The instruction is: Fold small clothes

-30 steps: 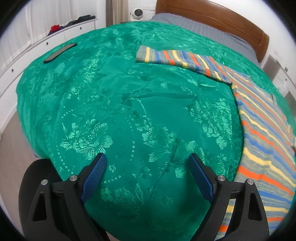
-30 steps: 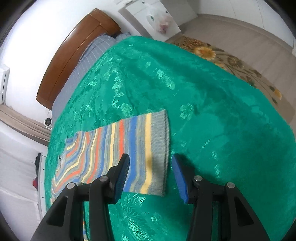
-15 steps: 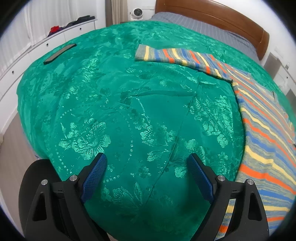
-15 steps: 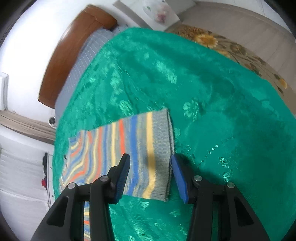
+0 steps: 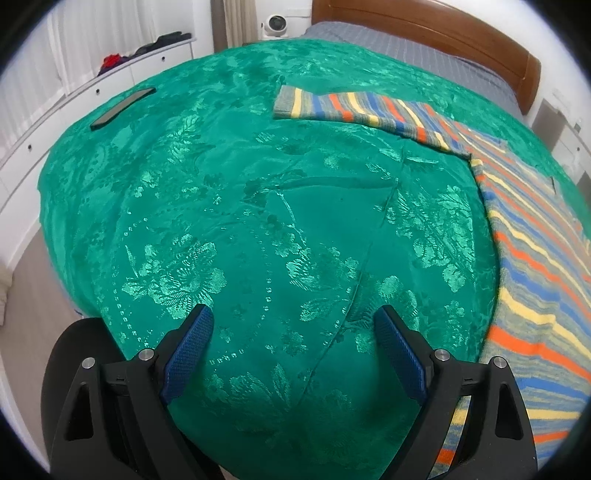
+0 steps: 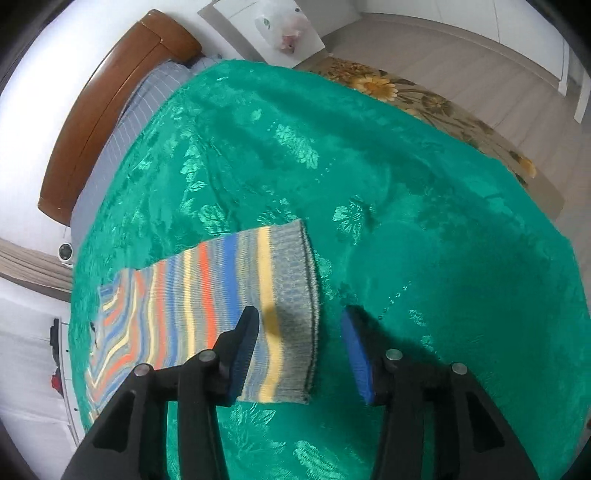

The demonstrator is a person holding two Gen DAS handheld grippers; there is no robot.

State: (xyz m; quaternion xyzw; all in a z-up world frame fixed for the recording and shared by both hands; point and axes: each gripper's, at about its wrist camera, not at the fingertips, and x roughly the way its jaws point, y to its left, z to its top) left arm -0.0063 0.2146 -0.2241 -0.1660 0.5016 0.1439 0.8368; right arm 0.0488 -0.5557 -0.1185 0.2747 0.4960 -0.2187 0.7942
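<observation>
Found the left gripper [image 5: 293,317] at the bottom of its view with jaws spread wide and nothing between the blue pads, only green cloth below. Caught the right gripper [image 6: 300,317] low in its own view with jaws part-way apart and opening; saw the grey ribbed cuff of a sleeve [image 6: 291,266] lying between them, one finger over the striped knit, neither pad pressing on it.

Found the striped sweater [image 5: 535,258] spread flat along the right edge of the left view, its other sleeve [image 5: 351,107] stretched out toward the upper centre. Saw nothing lying on the garment and nothing between either tool and the fabric.

Noted a dark flat slab [image 5: 123,107] at the upper left of the left view, well apart from the sweater; could not tell what it was. Noted a small round white fan [image 5: 275,24] at the top centre, and dark and red clothes [image 5: 147,48] heaped on white drawers [image 5: 110,81] at the upper left.

Found everything resting on a shiny green floral bedspread [image 5: 258,221], creased in long lines through the middle. Saw a grey striped sheet [image 6: 129,122] and a brown wooden headboard [image 6: 122,92] at the upper left of the right view, a white nightstand [image 6: 266,33] at the top, and a flowered rug [image 6: 406,96] on pale wood flooring at the upper right.
</observation>
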